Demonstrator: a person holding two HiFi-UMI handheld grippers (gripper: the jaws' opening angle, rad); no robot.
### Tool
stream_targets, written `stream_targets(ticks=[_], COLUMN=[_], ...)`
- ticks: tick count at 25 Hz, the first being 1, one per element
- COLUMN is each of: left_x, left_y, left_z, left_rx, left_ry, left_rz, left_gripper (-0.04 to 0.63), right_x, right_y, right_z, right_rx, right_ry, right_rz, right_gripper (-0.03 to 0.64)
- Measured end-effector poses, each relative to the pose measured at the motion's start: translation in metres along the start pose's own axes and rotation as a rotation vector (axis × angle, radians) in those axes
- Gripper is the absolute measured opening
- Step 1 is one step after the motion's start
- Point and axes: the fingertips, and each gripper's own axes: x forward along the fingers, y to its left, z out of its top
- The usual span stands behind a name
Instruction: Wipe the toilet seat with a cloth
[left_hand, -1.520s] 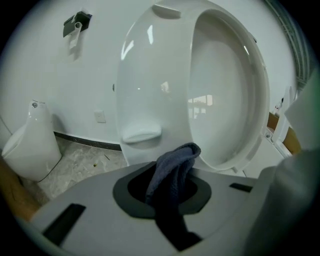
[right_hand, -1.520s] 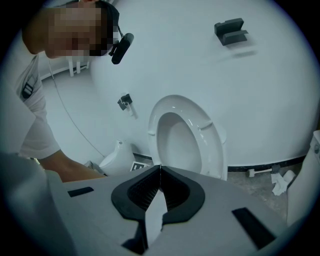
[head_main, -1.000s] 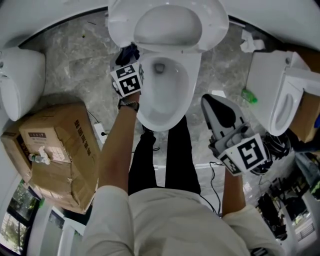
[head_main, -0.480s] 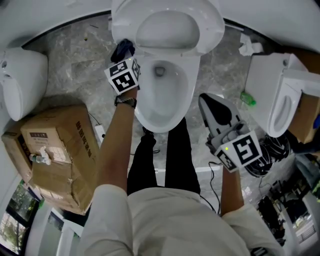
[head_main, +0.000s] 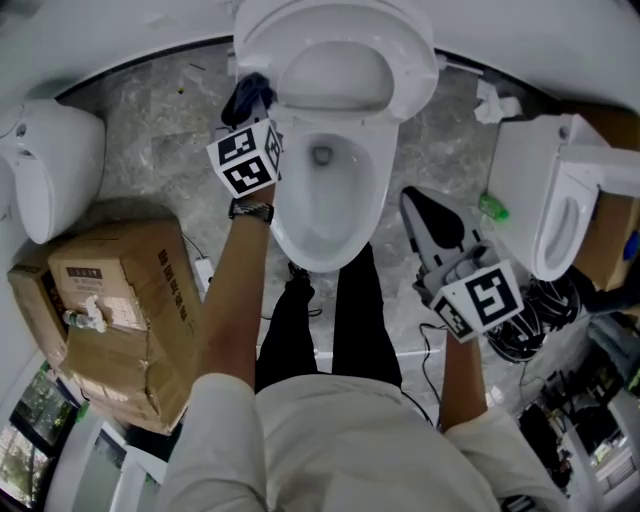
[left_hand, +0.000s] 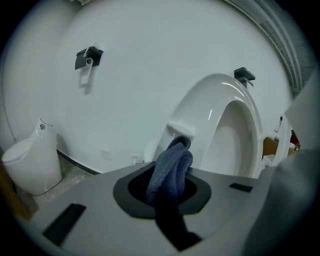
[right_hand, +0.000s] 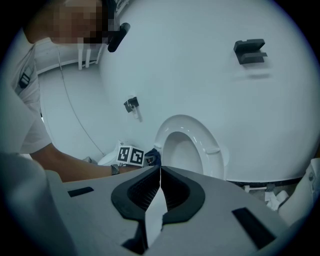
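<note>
Where the cloth sits: pinched between the left gripper's jaws, bunched past their tips, at the raised toilet seat's left edge;
Right gripper: jaws together, empty, right of the seat

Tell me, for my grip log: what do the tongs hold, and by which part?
Left tongs pinch the blue cloth by a bunched fold; right tongs are shut, empty.

The grey marbled floor carries the toilet, a cardboard box and a second toilet.
</note>
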Motion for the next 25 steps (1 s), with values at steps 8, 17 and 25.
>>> stream_targets(ticks=[8,17,25], left_x=[-0.016,-0.029,-0.02], left_y=[-0.011,-0.025,-0.047], left_z=[0.042,0.064,0.093], left_rx=[0.018,0.033,0.073], left_ry=[-0.089,-0.13,-0.185], left_rz=[-0.02,-0.026,-0.051], left_gripper=[0.043,0.043,0.043], right_x=[-0.008,-0.026,-0.044], right_y=[0.008,0.003,-0.006], right_z=[0.011,0.019,0.013], right_rx=[0.005,-0.01,0.011], right_ry=[-0.03,-0.037,-0.035], right_rz=[-0.012,-0.044,-0.076], right_gripper=[0.029,0.029,0.029])
